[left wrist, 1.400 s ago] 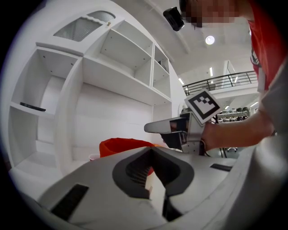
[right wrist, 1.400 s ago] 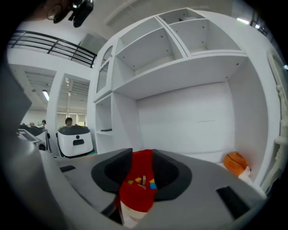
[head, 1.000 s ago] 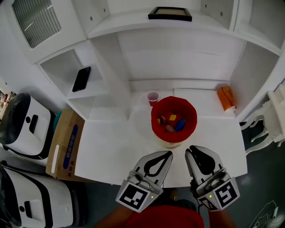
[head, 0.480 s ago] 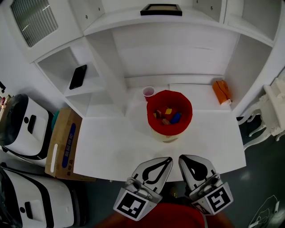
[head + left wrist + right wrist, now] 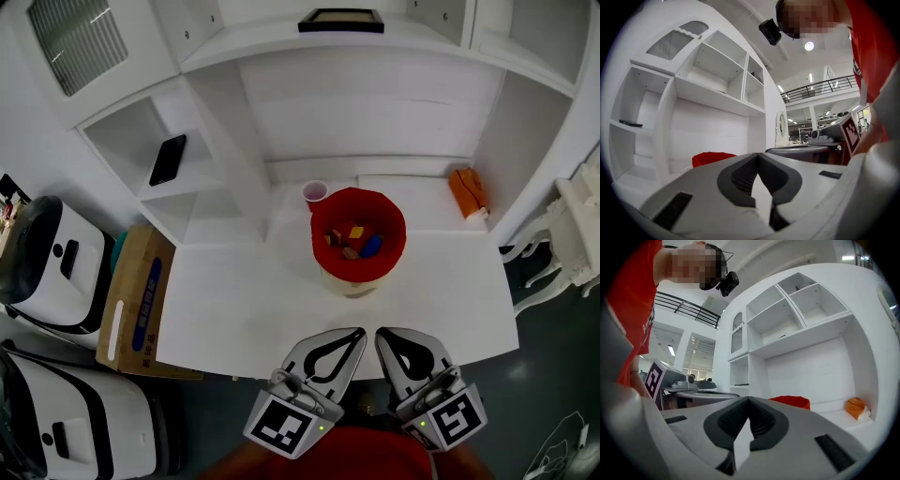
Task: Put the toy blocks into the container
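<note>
A red container [image 5: 359, 230] stands on the white table [image 5: 234, 309], with several toy blocks [image 5: 354, 241] inside it in yellow, blue and red. Its red rim also shows low in the left gripper view [image 5: 714, 158] and in the right gripper view [image 5: 791, 401]. Both grippers hang side by side over the table's near edge, well short of the container. My left gripper [image 5: 354, 334] is shut with nothing between its jaws. My right gripper [image 5: 382, 335] is shut and empty too.
A small pink cup [image 5: 315, 192] stands just behind the container. An orange packet [image 5: 466, 193] lies at the back right. A black phone [image 5: 168, 159] rests on a left shelf, a dark frame [image 5: 341, 20] on top. A cardboard box [image 5: 136, 300] and white machines [image 5: 56, 258] stand left of the table.
Both grippers have drawn back toward me and down in the head view, and the container now sits farther from them. The blocks stay in the container.
</note>
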The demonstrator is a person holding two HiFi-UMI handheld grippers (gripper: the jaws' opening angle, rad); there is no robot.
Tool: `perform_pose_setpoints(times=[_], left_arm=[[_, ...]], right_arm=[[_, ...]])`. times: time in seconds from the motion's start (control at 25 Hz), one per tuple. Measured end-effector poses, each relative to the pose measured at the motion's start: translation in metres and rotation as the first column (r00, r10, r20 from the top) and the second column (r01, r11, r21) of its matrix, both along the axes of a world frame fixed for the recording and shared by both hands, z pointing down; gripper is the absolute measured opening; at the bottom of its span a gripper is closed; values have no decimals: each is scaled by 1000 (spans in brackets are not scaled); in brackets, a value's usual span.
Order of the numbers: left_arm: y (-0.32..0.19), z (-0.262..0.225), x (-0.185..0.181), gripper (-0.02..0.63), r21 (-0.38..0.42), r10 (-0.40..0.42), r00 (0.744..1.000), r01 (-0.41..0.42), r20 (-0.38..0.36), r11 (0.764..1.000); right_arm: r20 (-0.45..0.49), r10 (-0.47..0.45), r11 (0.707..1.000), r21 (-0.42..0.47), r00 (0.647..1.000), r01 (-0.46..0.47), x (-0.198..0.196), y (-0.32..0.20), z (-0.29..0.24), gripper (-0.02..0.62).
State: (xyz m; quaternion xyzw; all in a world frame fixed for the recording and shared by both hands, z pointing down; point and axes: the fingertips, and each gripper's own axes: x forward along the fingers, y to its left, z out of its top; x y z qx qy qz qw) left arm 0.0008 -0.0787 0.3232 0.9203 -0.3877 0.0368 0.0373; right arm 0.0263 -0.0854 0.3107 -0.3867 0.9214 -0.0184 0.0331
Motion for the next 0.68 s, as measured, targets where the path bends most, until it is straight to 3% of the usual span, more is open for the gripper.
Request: perform_pose_setpoints(times=[0.68], left_arm=[[-3,3,5,18,-7,-1,1000,1,1,1000]], right_arm=[[3,-9,1000,-12,1000,9,7,-1,2,5]])
